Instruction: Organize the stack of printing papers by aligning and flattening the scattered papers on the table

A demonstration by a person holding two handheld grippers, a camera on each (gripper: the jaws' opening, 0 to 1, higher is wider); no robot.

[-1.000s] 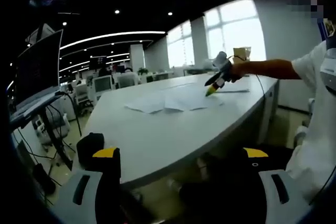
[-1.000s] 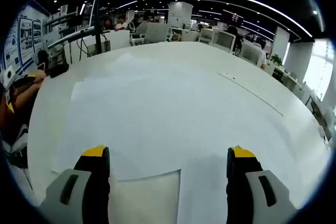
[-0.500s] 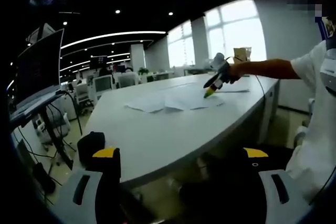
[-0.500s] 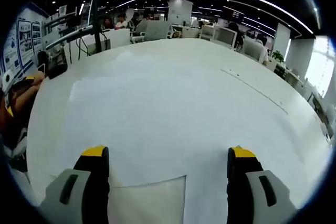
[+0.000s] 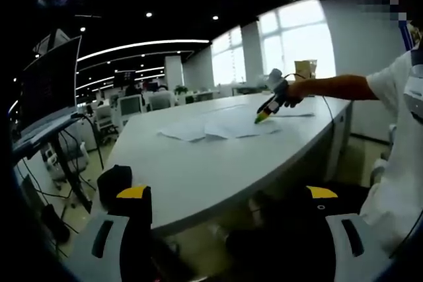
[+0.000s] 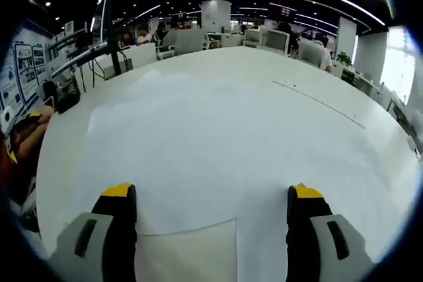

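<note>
Loose white printing papers (image 5: 215,128) lie spread flat and overlapping in an uneven patch toward the far end of the long white table (image 5: 198,170), edges out of line; in the right gripper view one sheet corner (image 6: 195,255) sits between your jaws, on the table. Your right gripper (image 5: 263,113), seen from the left gripper view, hangs tilted with its yellow tips just above the papers' near edge, jaws spread wide and holding nothing. Your left gripper (image 5: 228,196) sits off the table's near rounded edge, jaws parted and empty. Open-plan office around you: ceiling strip lights, bright windows (image 5: 297,37), desks with monitors (image 6: 274,39). Broad bare tabletop lies beyond the papers.
</note>
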